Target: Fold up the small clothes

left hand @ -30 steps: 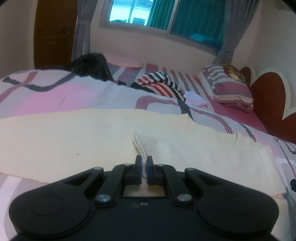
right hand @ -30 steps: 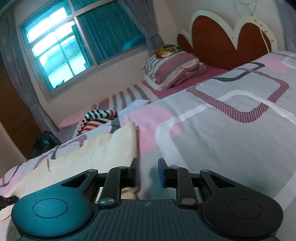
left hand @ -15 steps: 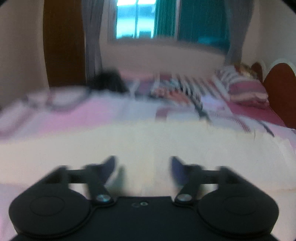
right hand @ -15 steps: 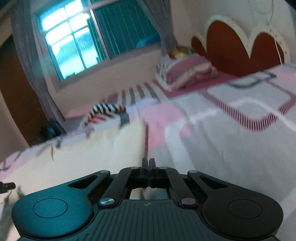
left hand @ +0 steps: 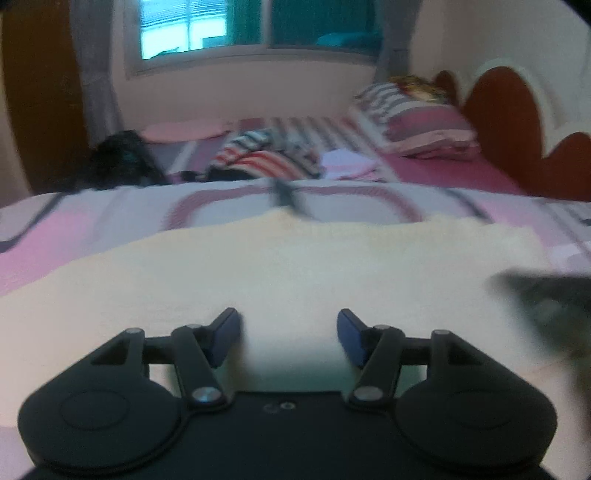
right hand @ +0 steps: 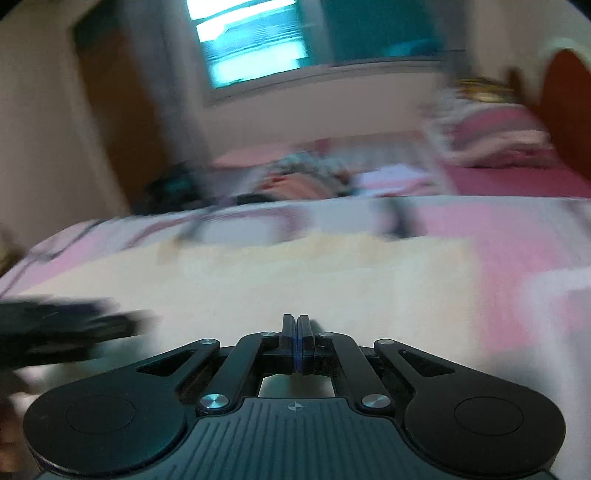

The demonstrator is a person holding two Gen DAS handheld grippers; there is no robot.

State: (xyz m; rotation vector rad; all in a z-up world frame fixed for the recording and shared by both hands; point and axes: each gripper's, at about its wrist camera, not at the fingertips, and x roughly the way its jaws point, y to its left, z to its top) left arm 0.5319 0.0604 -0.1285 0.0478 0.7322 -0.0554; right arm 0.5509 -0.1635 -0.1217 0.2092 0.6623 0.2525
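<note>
A cream cloth (left hand: 280,266) lies spread flat on the bed, filling the middle of both views; it also shows in the right wrist view (right hand: 295,280). My left gripper (left hand: 288,334) is open and empty, low over the cloth's near part. My right gripper (right hand: 295,328) has its jaws pressed together over the cloth; blur hides whether any fabric is pinched. The left gripper shows as a dark blur at the left of the right wrist view (right hand: 66,325), and the right one as a blur at the right of the left wrist view (left hand: 546,299).
The bed has a pink, grey and white patterned cover (left hand: 92,221). A striped garment pile (left hand: 266,155) and a dark bag (left hand: 122,158) lie at the far side. Pillows (left hand: 413,122) rest by the red headboard (left hand: 517,133). A window (left hand: 236,26) is behind.
My left gripper let go of the cloth's fold and opened wide; the raised fold now lies flat. My right gripper shut and swung left over the cloth, close to the left one.
</note>
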